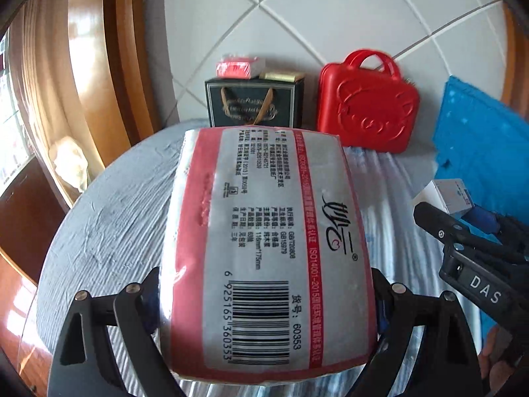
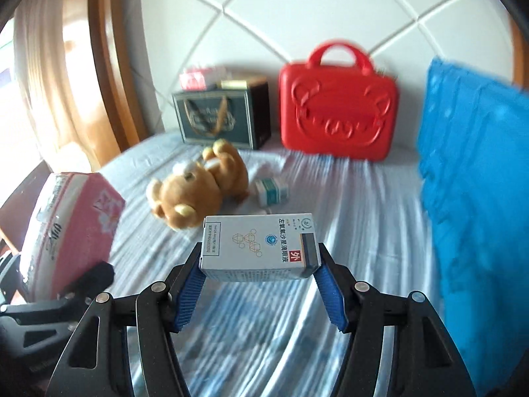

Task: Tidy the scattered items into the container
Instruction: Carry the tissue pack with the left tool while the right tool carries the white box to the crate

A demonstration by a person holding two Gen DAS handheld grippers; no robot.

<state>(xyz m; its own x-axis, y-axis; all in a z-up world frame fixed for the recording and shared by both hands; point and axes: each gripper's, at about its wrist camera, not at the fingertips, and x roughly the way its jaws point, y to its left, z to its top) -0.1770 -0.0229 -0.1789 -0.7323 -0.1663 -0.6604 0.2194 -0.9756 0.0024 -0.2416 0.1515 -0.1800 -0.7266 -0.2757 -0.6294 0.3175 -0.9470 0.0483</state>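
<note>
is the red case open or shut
Shut. The red case stands upright against the headboard, its bear-face front flush all round, no gap showing, handle on top.

A bedroom corner lay ahead of the right claw.

A pale blue striped bed sheet spread beneath and beyond the claw, running up to a white padded headboard with diamond seams. A red case with a handle and an embossed bear face stood upright against the headboard, far ahead and slightly right. A blue pillow rose at the claw's right. A curved wooden frame and a light curtain stood far left.
</note>
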